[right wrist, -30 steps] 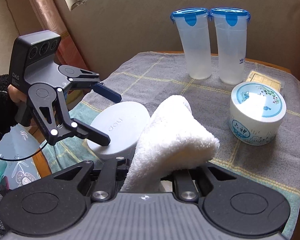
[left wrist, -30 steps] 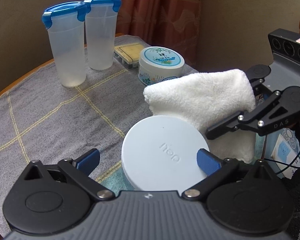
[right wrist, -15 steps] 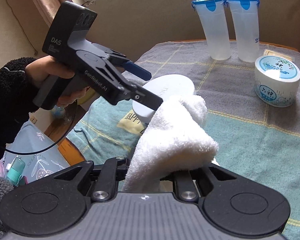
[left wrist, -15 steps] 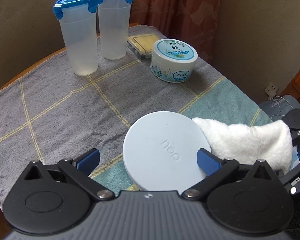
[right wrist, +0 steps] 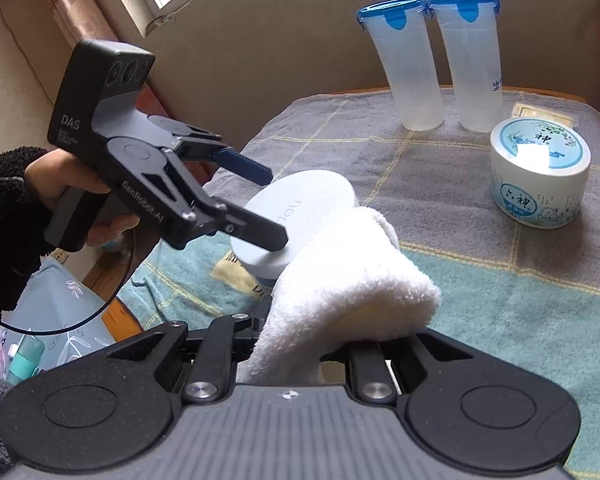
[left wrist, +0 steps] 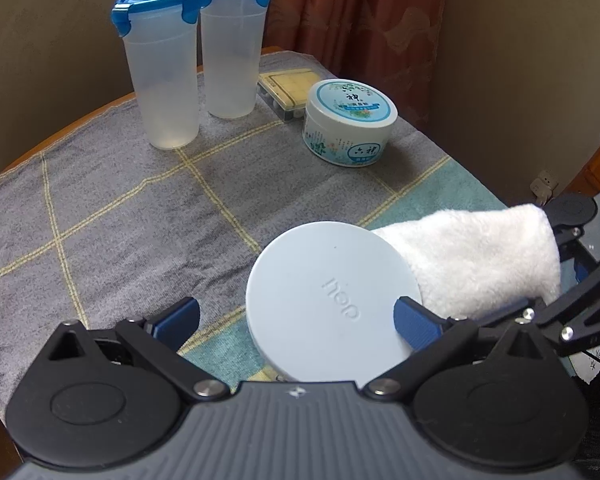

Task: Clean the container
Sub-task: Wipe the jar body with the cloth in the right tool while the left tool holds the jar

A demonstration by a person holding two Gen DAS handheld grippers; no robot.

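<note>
A pale blue round container [left wrist: 332, 300] sits tilted over the cloth, its flat top facing the left wrist camera. My left gripper [left wrist: 296, 318] straddles it with jaws wide: the right pad [left wrist: 412, 322] touches its rim, while the left pad [left wrist: 178, 316] stands apart with cloth showing between. In the right wrist view the same container [right wrist: 312, 204] lies beyond the left gripper [right wrist: 274, 206]. My right gripper [right wrist: 300, 320] is shut on a folded white towel [right wrist: 348, 280], which hides its fingertips. The towel [left wrist: 480, 256] rests against the container's right rim.
Two tall clear cups with blue lids [left wrist: 160, 76] [left wrist: 232, 48] stand at the back of the grey checked tablecloth [left wrist: 100, 208]. A white round tin [left wrist: 350, 124] and a flat yellow box [left wrist: 288, 88] sit beside them. A hand in a black sleeve [right wrist: 4, 220] holds the left gripper.
The right gripper has carried the towel down from behind the container to its right rim. The container has kept its place between the left gripper's fingers.
</note>
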